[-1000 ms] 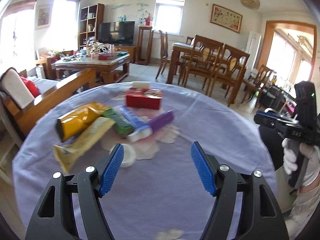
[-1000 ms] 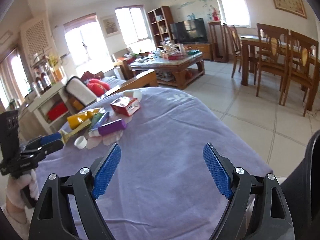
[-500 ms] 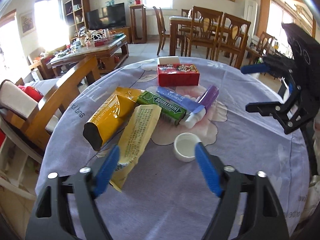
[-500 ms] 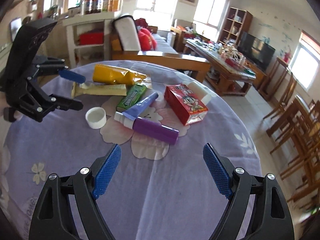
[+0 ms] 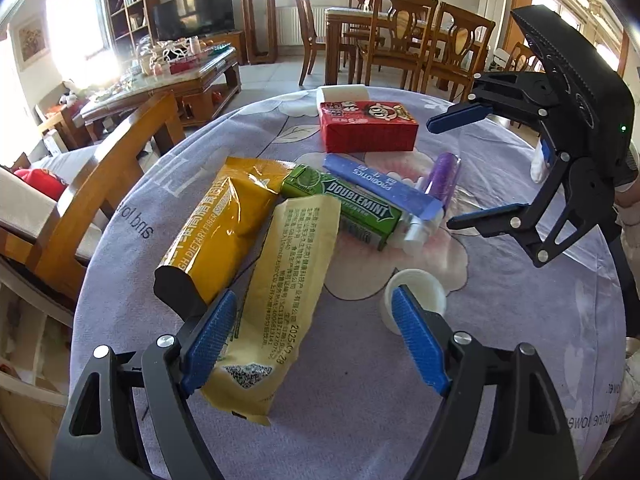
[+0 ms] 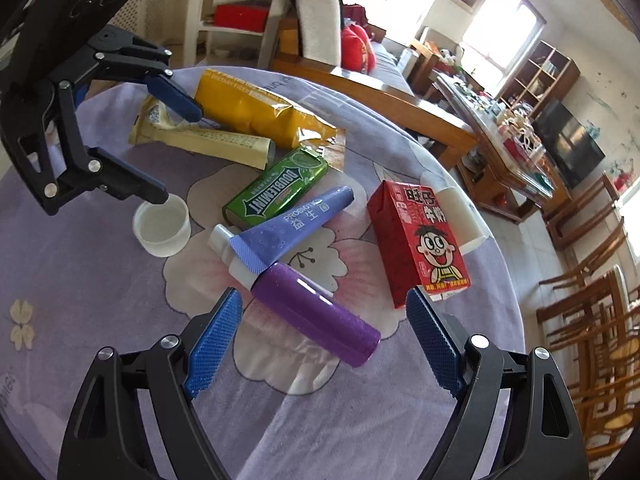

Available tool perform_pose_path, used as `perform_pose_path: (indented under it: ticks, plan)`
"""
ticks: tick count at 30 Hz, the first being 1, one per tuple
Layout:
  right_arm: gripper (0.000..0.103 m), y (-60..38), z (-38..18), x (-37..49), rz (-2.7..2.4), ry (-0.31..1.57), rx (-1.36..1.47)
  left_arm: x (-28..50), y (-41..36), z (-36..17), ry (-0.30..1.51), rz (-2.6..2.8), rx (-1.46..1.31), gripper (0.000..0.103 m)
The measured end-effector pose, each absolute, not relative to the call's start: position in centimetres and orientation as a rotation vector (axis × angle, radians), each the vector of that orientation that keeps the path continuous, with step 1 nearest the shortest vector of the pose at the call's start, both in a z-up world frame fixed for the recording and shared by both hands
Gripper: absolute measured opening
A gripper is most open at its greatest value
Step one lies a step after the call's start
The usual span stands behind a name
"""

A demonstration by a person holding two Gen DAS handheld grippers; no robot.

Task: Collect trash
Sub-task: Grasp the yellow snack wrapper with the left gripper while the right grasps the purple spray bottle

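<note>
The left gripper [image 5: 310,338] hangs wide open and empty over the worktop [image 5: 360,420], its fingers straddling the near end of the pale yellow wrapper [image 5: 280,300], whose long axis runs from 6 toward 12 o'clock; the white cap [image 5: 416,294] sits at its 1 o'clock. The right gripper [image 6: 324,344], equally wide and empty, has the purple tube [image 6: 316,316] between its fingers, lying from 11 to 4 o'clock. Each gripper seems nearest its own piece.
</note>
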State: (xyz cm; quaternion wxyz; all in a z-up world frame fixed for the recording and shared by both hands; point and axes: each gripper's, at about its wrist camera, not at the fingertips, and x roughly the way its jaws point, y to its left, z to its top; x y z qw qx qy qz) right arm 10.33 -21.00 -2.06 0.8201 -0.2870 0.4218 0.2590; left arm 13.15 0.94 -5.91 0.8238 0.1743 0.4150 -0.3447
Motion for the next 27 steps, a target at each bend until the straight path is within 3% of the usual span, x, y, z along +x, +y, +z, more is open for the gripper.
perform_pose_path:
  ticks: [2,6,10,16,21,27]
  plan:
    - [0.083,-20.9,-2.2,10.9,0.569,0.917,-0.596,13.5,1.2,-6.0,0.893,-0.743,0.344,0.078]
    - [0.069,-21.0,-2.5,11.8,0.624,0.978,-0.533,14.6,1.9,-6.2,0.922,-0.729,0.289,0.074]
    - [0.063,-21.2,-2.5,11.9,0.637,1.000,-0.483,15.2,2.5,-6.2,0.939,-0.726,0.224,0.054]
    - [0.039,-21.0,-2.4,11.3,0.664,1.035,-0.426,15.7,3.1,-6.1,0.951,-0.671,0.188,0.023]
    - [0.026,-20.9,-2.2,10.4,0.645,1.058,-0.393,15.6,3.7,-6.1,0.972,-0.694,0.139,0.013]
    - [0.025,-22.3,-1.7,9.1,0.651,1.078,-0.236,14.3,4.0,-5.6,0.956,-0.715,0.108,0.013]
